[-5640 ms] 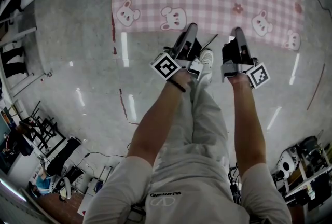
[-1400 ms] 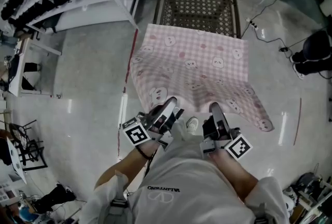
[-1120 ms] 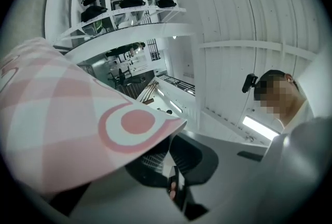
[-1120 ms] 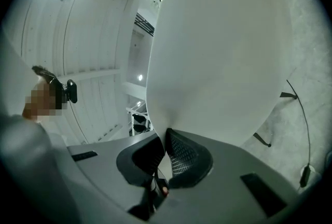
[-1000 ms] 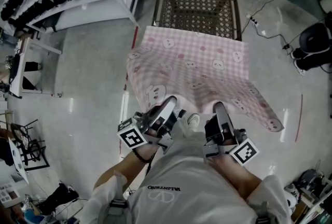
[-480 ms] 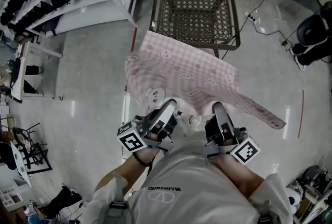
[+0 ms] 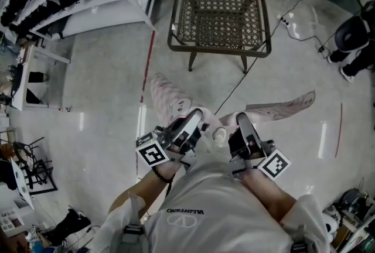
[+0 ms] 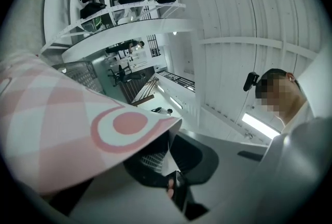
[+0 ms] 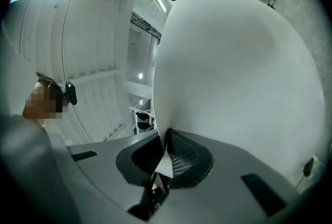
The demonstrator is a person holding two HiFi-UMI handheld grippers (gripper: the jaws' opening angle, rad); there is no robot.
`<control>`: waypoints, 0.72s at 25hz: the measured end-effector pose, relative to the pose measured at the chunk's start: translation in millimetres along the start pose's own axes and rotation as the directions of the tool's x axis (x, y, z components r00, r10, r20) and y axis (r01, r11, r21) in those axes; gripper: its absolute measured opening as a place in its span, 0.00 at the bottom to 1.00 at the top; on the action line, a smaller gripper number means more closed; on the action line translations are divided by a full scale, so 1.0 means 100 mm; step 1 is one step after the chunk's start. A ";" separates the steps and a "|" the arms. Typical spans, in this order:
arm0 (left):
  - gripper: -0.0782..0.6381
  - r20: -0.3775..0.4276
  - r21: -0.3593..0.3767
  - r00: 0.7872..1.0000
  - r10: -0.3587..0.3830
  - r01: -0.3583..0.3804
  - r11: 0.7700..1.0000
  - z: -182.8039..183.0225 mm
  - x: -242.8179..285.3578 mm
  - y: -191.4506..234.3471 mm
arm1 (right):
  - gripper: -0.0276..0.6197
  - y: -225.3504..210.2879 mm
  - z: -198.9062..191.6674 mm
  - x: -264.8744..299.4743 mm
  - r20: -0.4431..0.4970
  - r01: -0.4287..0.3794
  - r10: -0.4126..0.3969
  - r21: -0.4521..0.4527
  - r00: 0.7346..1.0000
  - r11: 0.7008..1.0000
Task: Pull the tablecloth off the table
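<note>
**Tablecloth (image 7: 170,102) hangs clear of the table (image 7: 220,12), pinched at both corners**

The left gripper (image 7: 195,120) sits close in front of the person's body. Its jaws are pressed together on a corner of the pink checked cloth. In the left gripper view the fabric leaves the pads and fans up and to the left, across half the frame. In the head view that fold drops forward and to the left of the jaws, toward the floor (image 7: 99,105).

Ahead of both hands, well apart from them, stands the woven-top table. Its top is bare and no part of the cloth touches it, so the pull itself looks done.

The right gripper (image 7: 243,123) is level with the left one and just beside it. Its jaws have just been opening a little, yet the right gripper view shows the fabric narrowing to a point between the pads and gripped there, its pale underside filling the frame. From this corner a long tail of cloth streams out to the right, well past the hand.

The cloth's long axis therefore runs crosswise, left to right, in front of the jaws and on the person's side of the table. Neither hand is nearer to it, since each holds an end. My judgement is that the next move depends on the sag between the hands and on the right-hand tail, which may be on or near the floor. I cannot tell which.
</note>
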State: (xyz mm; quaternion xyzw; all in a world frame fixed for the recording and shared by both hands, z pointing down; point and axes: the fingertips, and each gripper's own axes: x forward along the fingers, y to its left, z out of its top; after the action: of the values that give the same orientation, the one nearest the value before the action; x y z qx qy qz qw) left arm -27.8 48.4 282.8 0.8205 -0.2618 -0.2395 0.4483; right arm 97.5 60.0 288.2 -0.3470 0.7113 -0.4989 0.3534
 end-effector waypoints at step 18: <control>0.11 0.034 0.020 0.998 0.049 -0.050 0.999 0.21 0.06 0.33 | 0.06 -0.32 0.11 0.29 -0.013 0.029 -0.029 -0.005 0.999 1.000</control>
State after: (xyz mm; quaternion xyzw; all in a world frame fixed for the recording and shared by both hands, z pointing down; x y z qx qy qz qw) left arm -43.0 16.8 299.9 0.8142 -0.2919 -0.2391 0.4413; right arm 96.4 21.8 311.4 -0.3550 0.7096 -0.5045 0.3405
